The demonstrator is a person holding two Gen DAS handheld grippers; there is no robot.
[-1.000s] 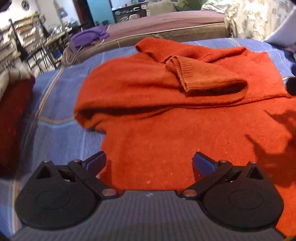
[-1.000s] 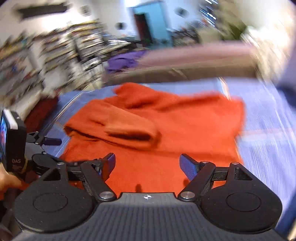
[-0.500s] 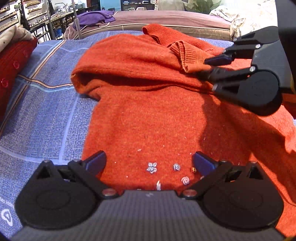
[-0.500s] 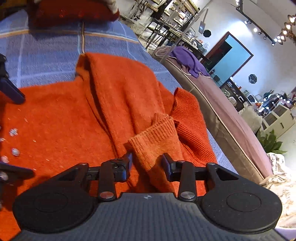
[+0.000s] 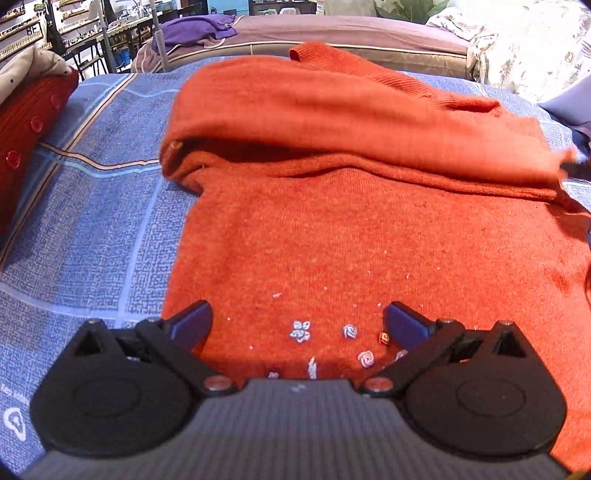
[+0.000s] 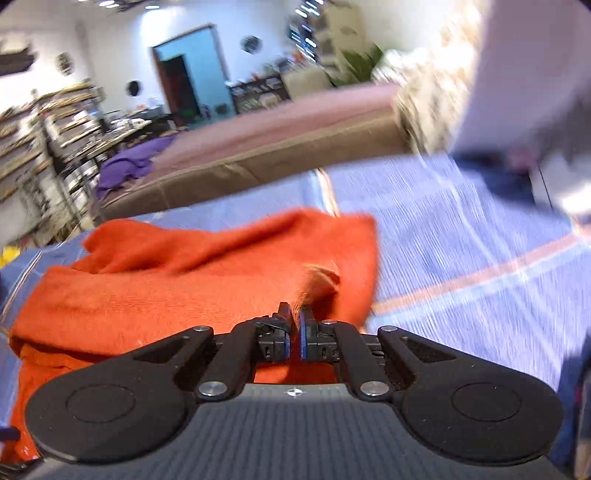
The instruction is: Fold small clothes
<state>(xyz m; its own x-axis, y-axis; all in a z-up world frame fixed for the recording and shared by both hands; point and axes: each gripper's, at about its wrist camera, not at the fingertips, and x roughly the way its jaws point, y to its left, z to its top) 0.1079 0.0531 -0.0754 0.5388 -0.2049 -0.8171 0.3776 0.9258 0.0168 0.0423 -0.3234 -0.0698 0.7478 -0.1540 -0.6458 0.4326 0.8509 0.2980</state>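
Note:
An orange sweater [image 5: 332,229] lies flat on a blue bedspread [image 5: 103,206], with small embroidered flowers [image 5: 301,330] near its close edge. One sleeve [image 5: 369,122] is stretched across the chest toward the right edge of the left wrist view. My left gripper [image 5: 297,321] hangs open low over the hem, its fingers apart with nothing between them. In the blurred right wrist view my right gripper [image 6: 295,317] is shut on the sleeve's cuff [image 6: 317,280], which sticks up from between the pads. The rest of the sweater [image 6: 147,291] trails to its left.
A red buttoned cushion [image 5: 26,125] lies at the bedspread's left edge. Beyond the far edge runs a brown mattress [image 5: 351,29] with a purple cloth [image 5: 192,31] on it. Floral bedding [image 5: 528,51] is piled at the back right. Cluttered shelves [image 6: 40,147] stand along the left wall.
My right gripper closed on the sleeve cuff, then pulled it rightward across the sweater and out of the left wrist view. The left gripper stayed open, nearly in place.

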